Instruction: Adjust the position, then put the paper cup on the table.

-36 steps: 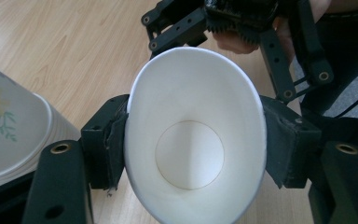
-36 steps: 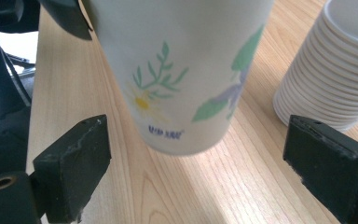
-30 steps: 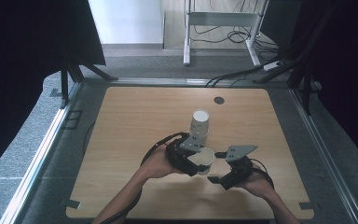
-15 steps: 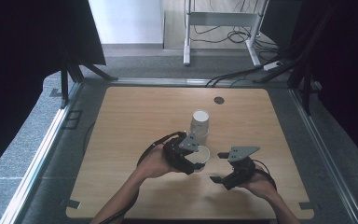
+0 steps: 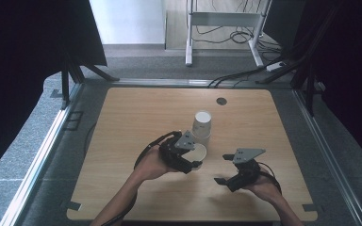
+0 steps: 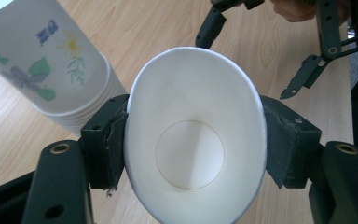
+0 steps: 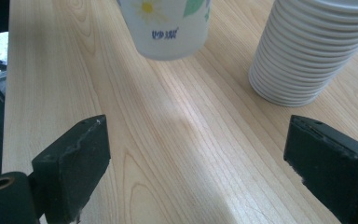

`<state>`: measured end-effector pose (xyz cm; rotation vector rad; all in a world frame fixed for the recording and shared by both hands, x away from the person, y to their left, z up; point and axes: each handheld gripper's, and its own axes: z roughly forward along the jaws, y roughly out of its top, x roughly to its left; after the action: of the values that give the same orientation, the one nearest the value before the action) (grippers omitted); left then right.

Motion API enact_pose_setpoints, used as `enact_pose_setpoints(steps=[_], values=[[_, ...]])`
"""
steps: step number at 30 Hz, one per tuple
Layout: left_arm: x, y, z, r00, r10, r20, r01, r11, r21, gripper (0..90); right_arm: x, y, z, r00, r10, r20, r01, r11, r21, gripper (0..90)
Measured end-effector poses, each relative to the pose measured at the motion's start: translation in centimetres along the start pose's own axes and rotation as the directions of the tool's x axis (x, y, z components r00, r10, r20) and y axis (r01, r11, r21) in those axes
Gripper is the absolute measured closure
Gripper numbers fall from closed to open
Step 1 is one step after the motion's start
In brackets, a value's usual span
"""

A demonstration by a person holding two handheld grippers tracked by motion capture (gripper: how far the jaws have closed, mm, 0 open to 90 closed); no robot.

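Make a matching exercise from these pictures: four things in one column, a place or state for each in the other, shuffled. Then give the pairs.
Things
1. single white paper cup
2. upside-down stack of flower-printed paper cups
3. right gripper
4. small dark round disc

Places or states
A. open, holding nothing
B. near the wooden table's far edge
C. squeezed oval in the left gripper
D. standing on the table, beyond the left gripper

Pairs: 1-C, 2-D, 3-A, 4-B
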<state>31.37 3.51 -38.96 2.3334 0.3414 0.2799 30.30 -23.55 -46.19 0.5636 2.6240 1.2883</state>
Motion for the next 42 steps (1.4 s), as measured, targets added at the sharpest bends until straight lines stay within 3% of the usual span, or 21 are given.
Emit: enact_pose_setpoints(steps=[21,33,42], values=[[1.2,-1.6,-1.2,0.9948,-0.068,-0.076,0.070,0.9972,0.026,31.3,-0.4,-0.8,-0.8,0.9989,0.022,0.041,-0.022,1.000,0.000,6.5],[2.8,-2.9,-1.7,0.9813,-0.134,-0.139,0.142,0.9884,0.053,31.2,-0.6,-1.3,-1.0,0.9979,0.035,0.056,-0.035,0.999,0.004,6.7],[4.0,-3.9,-2.1,0.9650,-0.182,-0.189,0.200,0.9768,0.078,30.9,-0.8,-1.6,-1.0,0.9966,0.049,0.067,-0.050,0.999,0.016,6.2]])
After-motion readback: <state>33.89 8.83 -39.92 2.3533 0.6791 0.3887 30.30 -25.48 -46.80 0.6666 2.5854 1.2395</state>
